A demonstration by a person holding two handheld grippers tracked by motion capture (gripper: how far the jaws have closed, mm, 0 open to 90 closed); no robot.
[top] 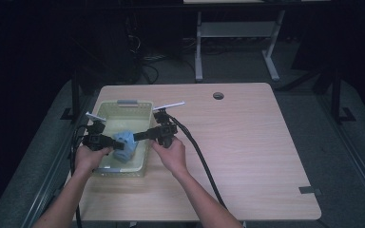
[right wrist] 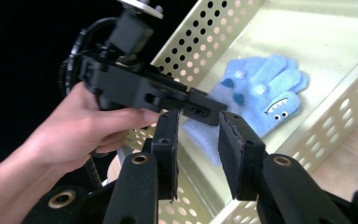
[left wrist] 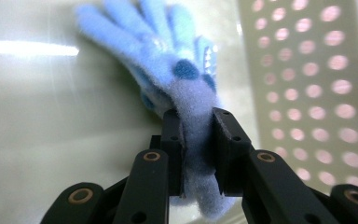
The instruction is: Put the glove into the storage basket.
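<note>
While the left gripper (left wrist: 198, 135) pinches the cuff of the blue fleece glove (left wrist: 168, 65), the glove lies inside the pale perforated basket (top: 105, 110), at the left of the high view on the wooden tabletop (top: 247, 142). In the left gripper view the jaws are pressed onto the cuff from both sides, with the glove fingers spreading toward the upper left of the frame over the basket floor

The right gripper (right wrist: 198, 144) stands spread with nothing between its jaws; in the right gripper view it hangs above the near basket wall, at the lower centre of the frame, and the glove (right wrist: 261, 93) lies beyond it at centre right, its printed monster face turned up. In the high view the right gripper (top: 140, 136) points toward the glove (top: 125, 143) from the right

Judged step: the glove is secured at the cuff by one gripper, and the second gripper is positioned for a second hold. The next move calls for bringing the open jaws over a free part of the glove, clear of the left gripper and the basket rim, then closing before any lift. Soft fleece may slip or bunch if gripped too shallowly
</note>
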